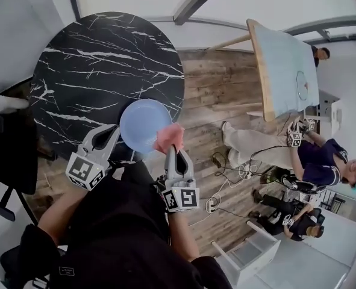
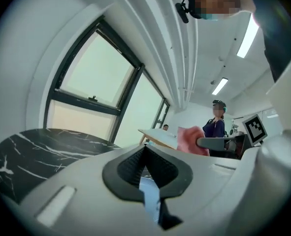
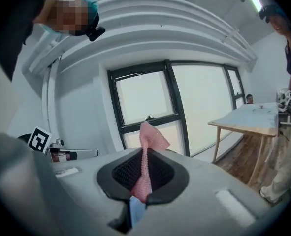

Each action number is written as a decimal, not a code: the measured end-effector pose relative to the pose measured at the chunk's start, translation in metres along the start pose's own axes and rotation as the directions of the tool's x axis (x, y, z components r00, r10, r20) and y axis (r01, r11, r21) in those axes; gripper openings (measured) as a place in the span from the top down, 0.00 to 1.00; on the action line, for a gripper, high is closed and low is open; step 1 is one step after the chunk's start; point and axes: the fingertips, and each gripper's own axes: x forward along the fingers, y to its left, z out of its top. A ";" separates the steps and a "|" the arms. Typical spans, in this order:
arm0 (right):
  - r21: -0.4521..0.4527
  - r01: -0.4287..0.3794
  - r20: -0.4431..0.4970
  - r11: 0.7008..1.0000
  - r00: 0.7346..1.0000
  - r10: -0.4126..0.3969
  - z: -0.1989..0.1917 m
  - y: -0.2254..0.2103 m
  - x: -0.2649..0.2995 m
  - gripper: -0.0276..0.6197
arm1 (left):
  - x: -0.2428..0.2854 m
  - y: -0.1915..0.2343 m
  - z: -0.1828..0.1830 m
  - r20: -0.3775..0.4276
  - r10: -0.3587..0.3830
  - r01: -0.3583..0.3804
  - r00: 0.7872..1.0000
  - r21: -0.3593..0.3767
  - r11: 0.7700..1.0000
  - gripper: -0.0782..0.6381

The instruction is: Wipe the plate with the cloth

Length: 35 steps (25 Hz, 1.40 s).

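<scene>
Pinching the blue plate (image 1: 144, 124) by its rim, the left gripper (image 1: 117, 131) is holding it up in the air over the near edge of the round black table (image 1: 99, 59). The right gripper (image 1: 175, 150) is squeezing the pink cloth (image 1: 170, 137) tight between its jaws, and the cloth is sitting just beside the plate's right rim.

Past my left gripper (image 1: 112, 135) and right gripper (image 1: 176, 153) the black marble surface (image 1: 93, 65) lies open. The plate (image 1: 143, 124) and cloth (image 1: 169, 138) in their fingers sit just beside each other, with hardly any gap between. A dark chair (image 1: 9, 155) crowds my left, and the wooden table (image 1: 283, 65) stands well apart on my right.
</scene>
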 end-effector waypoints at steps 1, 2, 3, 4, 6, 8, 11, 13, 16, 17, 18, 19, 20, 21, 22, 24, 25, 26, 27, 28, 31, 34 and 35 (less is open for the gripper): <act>-0.003 -0.007 0.009 1.000 1.000 0.007 0.004 -0.001 -0.002 0.94 | -0.002 -0.007 0.007 0.014 0.004 -0.004 1.000 0.017 1.000 0.89; -0.007 -0.014 0.014 1.000 1.000 0.014 0.008 -0.003 -0.004 0.94 | -0.003 -0.015 0.013 0.024 0.007 -0.008 1.000 0.029 1.000 0.89; -0.013 -0.024 0.016 1.000 1.000 0.024 0.010 -0.005 -0.006 0.94 | -0.004 -0.023 0.019 0.031 0.011 -0.012 0.999 0.037 0.999 0.89; -0.020 -0.034 0.014 0.999 0.999 0.034 0.012 -0.006 -0.008 0.94 | -0.005 -0.030 0.023 0.039 0.015 -0.017 0.999 0.043 0.999 0.89; -0.034 -0.053 0.009 0.998 0.999 0.053 0.014 -0.010 -0.011 0.94 | -0.007 -0.041 0.030 0.054 0.031 -0.035 0.998 0.059 0.998 0.89; -0.049 -0.070 0.013 0.996 0.997 0.070 0.017 -0.013 -0.015 0.94 | -0.008 -0.052 0.038 0.073 0.054 -0.059 0.996 0.067 0.996 0.89; -0.060 -0.091 0.016 0.994 0.996 0.092 0.019 -0.016 -0.019 0.94 | -0.006 -0.066 0.043 0.088 0.072 -0.078 0.994 0.075 0.994 0.89; -0.057 -0.108 0.011 0.992 0.994 0.109 0.018 -0.018 -0.022 0.94 | -0.003 -0.075 0.045 0.095 0.073 -0.081 0.993 0.083 0.993 0.89; -0.061 -0.138 0.008 0.989 0.990 0.139 0.018 -0.020 -0.025 0.94 | 0.001 -0.086 0.049 0.108 0.076 -0.087 0.991 0.103 0.991 0.89; -0.063 -0.147 0.009 0.987 0.989 0.148 0.018 -0.020 -0.026 0.94 | 0.001 -0.088 0.050 0.112 0.080 -0.092 0.991 0.108 0.990 0.89; -0.066 -0.154 0.010 0.986 0.988 0.155 0.017 -0.020 -0.026 0.94 | 0.001 -0.089 0.050 0.114 0.084 -0.097 0.990 0.111 0.989 0.89; -0.070 -0.159 0.012 0.985 0.987 0.160 0.018 -0.020 -0.026 0.94 | 0.001 -0.090 0.049 0.115 0.088 -0.101 0.989 0.112 0.989 0.89; -0.074 -0.164 0.015 0.984 0.986 0.166 0.019 -0.020 -0.026 0.94 | 0.001 -0.091 0.047 0.115 0.089 -0.102 0.989 0.113 0.988 0.89; -0.076 -0.170 0.018 0.983 0.985 0.171 0.020 -0.021 -0.025 0.94 | 0.001 -0.091 0.045 0.114 0.089 -0.102 0.989 0.113 0.988 0.89; -0.075 -0.176 0.021 0.981 0.984 0.178 0.022 -0.020 -0.025 0.94 | 0.002 -0.091 0.043 0.113 0.090 -0.103 0.989 0.114 0.988 0.89; -0.076 -0.192 0.029 0.979 0.981 0.194 0.025 -0.019 -0.024 0.94 | 0.002 -0.091 0.041 0.110 0.098 -0.111 0.989 0.113 0.987 0.89; -0.080 -0.200 0.030 0.977 0.979 0.203 0.026 -0.019 -0.024 0.94 | 0.002 -0.092 0.040 0.111 0.102 -0.114 0.989 0.110 0.987 0.89; -0.085 -0.207 0.030 0.975 0.977 0.210 0.027 -0.019 -0.024 0.94 | 0.002 -0.093 0.041 0.114 0.103 -0.116 0.988 0.109 0.987 0.89; -0.089 -0.213 0.030 0.973 0.976 0.216 0.027 -0.019 -0.024 0.94 | 0.003 -0.095 0.042 0.116 0.102 -0.115 0.988 0.110 0.987 0.89; -0.094 -0.217 0.030 0.972 0.975 0.220 0.028 -0.019 -0.024 0.94 | 0.005 -0.097 0.042 0.118 0.099 -0.112 0.988 0.112 0.987 0.89; -0.097 -0.222 0.032 0.970 0.974 0.226 0.030 -0.021 -0.024 0.94 | 0.010 -0.102 0.040 0.111 0.081 -0.093 0.991 0.113 0.989 0.89; -0.098 -0.229 0.026 0.969 0.972 0.232 0.030 -0.023 -0.025 0.94 | 0.016 -0.105 0.033 0.103 0.062 -0.075 0.993 0.121 0.990 0.89; -0.100 -0.230 0.024 0.968 0.972 0.233 0.029 -0.024 -0.024 0.94 | 0.017 -0.106 0.032 0.101 0.060 -0.072 0.993 0.124 0.990 0.89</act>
